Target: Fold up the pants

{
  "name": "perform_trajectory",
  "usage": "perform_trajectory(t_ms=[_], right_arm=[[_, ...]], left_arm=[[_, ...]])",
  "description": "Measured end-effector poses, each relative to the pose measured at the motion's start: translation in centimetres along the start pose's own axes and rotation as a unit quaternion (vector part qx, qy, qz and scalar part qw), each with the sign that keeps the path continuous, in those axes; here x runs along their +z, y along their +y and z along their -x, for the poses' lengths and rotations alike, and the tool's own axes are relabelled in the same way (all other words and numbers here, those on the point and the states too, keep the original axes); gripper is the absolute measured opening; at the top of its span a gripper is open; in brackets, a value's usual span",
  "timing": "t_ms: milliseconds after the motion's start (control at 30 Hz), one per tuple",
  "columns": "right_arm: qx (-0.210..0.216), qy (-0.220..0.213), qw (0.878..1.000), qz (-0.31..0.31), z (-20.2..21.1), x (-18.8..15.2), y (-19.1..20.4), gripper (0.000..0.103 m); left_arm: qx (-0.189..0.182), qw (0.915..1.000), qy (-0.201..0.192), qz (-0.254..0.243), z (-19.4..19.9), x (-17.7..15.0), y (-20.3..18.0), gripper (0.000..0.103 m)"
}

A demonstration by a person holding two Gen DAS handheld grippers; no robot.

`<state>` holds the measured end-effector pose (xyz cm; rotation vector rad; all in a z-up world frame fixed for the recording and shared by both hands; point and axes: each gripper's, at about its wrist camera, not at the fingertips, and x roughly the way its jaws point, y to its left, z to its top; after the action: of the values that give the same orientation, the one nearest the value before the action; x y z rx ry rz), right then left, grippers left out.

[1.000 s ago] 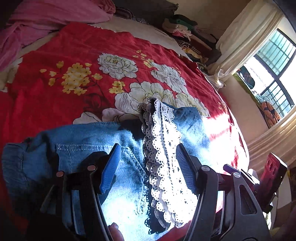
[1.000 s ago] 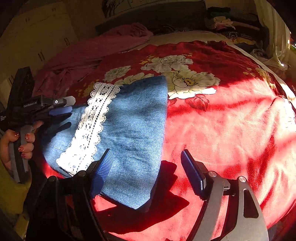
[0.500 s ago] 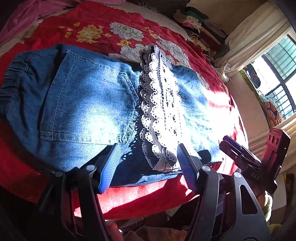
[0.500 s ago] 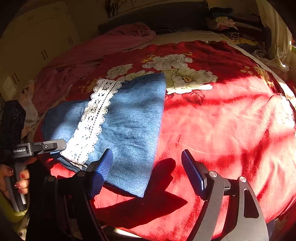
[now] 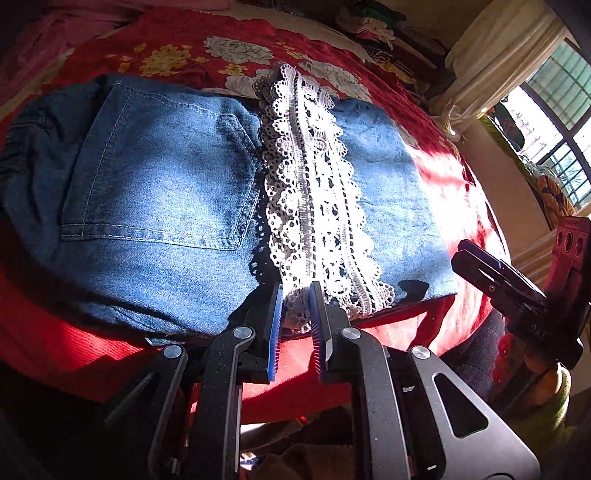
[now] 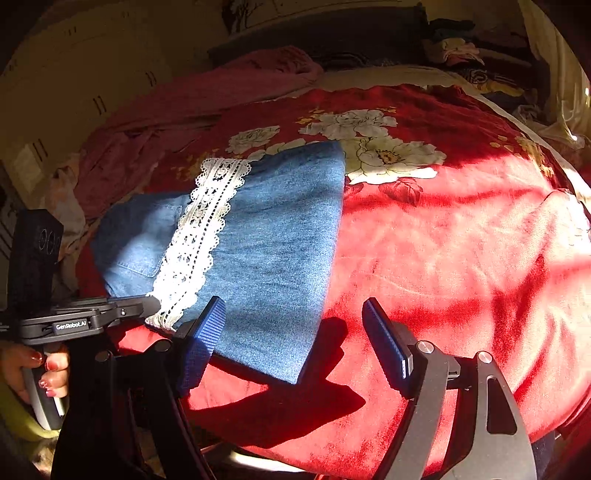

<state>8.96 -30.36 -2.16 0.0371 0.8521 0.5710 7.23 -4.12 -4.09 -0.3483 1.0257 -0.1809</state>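
Denim pants [image 5: 159,192] lie across the near side of the bed [image 6: 461,258], already folded over once so that the leg end with its white lace trim [image 5: 314,206] rests on top beside the back pocket [image 5: 162,177]. A second ago the left tongs [image 5: 295,310] stood wide above the cloth; now they have come down to the near edge and are closing, with the bottom end of the lace hem caught between the blue pads. That looks like the start of another fold: with the near edge pinched, the doubled cloth can be lifted and carried over.

The right tongs [image 6: 295,332] have stayed wide open and hold nothing; in the right wrist view their left finger hangs over the near denim edge and the right finger over bare red cover, with the pants' corner [image 6: 295,380] between them but untouched. A hand [image 6: 40,373] grips the left tool's handle at the left of that view.

On the room to move, the pants' near edge lies close to the bed's edge, so there is little slack on this side. Beyond the pants the red floral cover is bare and open, well clear of the pink bedding [image 6: 207,96] and the piled clothes [image 5: 376,33] at the far end.
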Motion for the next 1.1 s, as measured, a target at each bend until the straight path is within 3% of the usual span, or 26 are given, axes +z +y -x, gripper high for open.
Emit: perform_trajectory(t_ms=[233,467,1100], right_arm=[[-0.006,-0.005,0.999,0.048,-0.2,0.4,2.2,0.075],[-0.037,0.064,0.995,0.069,-4.0,-1.3,2.3,0.075],[-0.021,0.031,0.998,0.04,0.2,-0.3,2.5,0.076]], left_arm=[[0.012,0.9998,-0.004,-0.017,0.1,0.3,-0.4,0.012],[0.019,0.9996,-0.006,-0.021,0.2,0.2,-0.4,0.018],[0.031,0.9991,-0.017,-0.024,2.3,0.2,-0.3,0.021]])
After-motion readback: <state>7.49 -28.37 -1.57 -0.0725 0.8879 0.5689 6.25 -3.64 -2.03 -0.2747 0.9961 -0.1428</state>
